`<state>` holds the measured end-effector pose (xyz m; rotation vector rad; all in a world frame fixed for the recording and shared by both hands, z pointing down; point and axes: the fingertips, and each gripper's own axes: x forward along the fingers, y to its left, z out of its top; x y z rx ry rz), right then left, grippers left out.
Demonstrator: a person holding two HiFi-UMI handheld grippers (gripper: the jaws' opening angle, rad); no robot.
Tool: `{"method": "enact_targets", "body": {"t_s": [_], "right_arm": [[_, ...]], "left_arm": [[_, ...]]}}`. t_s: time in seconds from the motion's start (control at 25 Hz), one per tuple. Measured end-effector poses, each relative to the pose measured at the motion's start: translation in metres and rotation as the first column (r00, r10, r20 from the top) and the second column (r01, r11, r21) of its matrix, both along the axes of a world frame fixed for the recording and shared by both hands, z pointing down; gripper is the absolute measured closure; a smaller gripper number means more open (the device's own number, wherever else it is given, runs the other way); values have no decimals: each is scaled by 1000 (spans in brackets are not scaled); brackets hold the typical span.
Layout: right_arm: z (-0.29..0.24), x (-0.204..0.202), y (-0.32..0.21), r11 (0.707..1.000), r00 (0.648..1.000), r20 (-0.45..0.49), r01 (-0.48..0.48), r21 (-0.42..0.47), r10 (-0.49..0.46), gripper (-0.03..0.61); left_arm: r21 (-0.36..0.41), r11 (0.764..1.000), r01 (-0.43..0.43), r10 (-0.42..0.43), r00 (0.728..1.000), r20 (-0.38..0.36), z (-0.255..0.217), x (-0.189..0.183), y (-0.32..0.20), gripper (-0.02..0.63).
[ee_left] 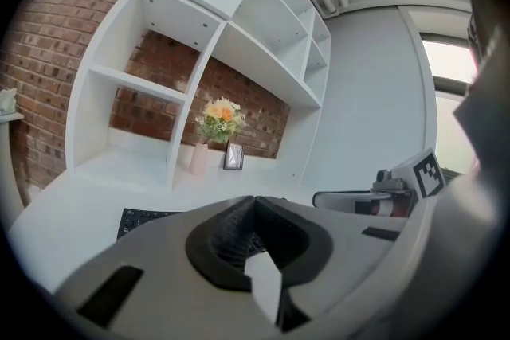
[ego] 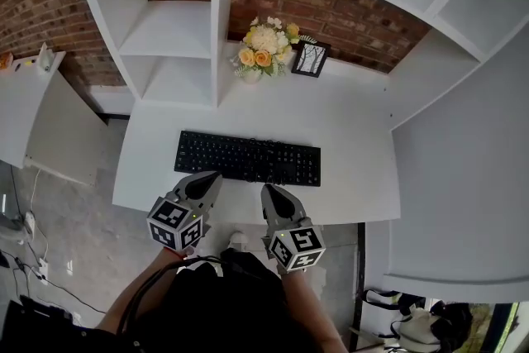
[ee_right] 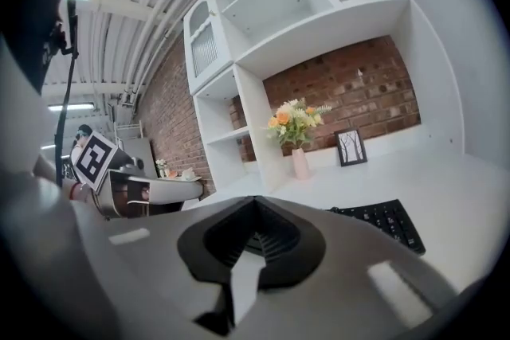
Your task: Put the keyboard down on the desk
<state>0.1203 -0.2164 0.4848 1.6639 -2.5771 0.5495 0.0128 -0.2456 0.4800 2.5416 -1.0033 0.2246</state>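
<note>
I see a white shelf unit [ego: 173, 29] against a brick wall, with the white counter [ego: 355, 128] spreading out at its foot. The black keyboard [ego: 248, 158] lies flat on the counter, close to the front edge and square to it. My left gripper [ego: 212, 178] and right gripper [ego: 270, 192] sit side by side on the near side of the keyboard (the left tip overlaps its front edge in the head view). The left fingers [ee_left: 227, 228] are pressed together with nothing between them, and the right fingers [ee_right: 275, 239] likewise. A vase of flowers [ego: 264, 47] stands at the back of the counter, with a small picture frame [ego: 310, 59] just beside it.
</note>
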Motion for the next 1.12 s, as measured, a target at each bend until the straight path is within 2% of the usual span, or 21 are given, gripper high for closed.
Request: {"method": "enact_targets", "body": {"t_s": [0.2,0.6,1.12], "right_arm": [[-16,8,10,997,997,-57,-38,65,42,578],[-57,25,32,978,989,-95,-94,187,113,577],[-91,27,85,944,975,-100,-163,285,199,578]], "left_arm": [[51,998,40,-40,999,-6,-13,-20,2,621],[116,982,148,-147,989,-14,-28,-76,14,621],[222,959,177,-179,984,-15,-57,-121,51,621]]}}
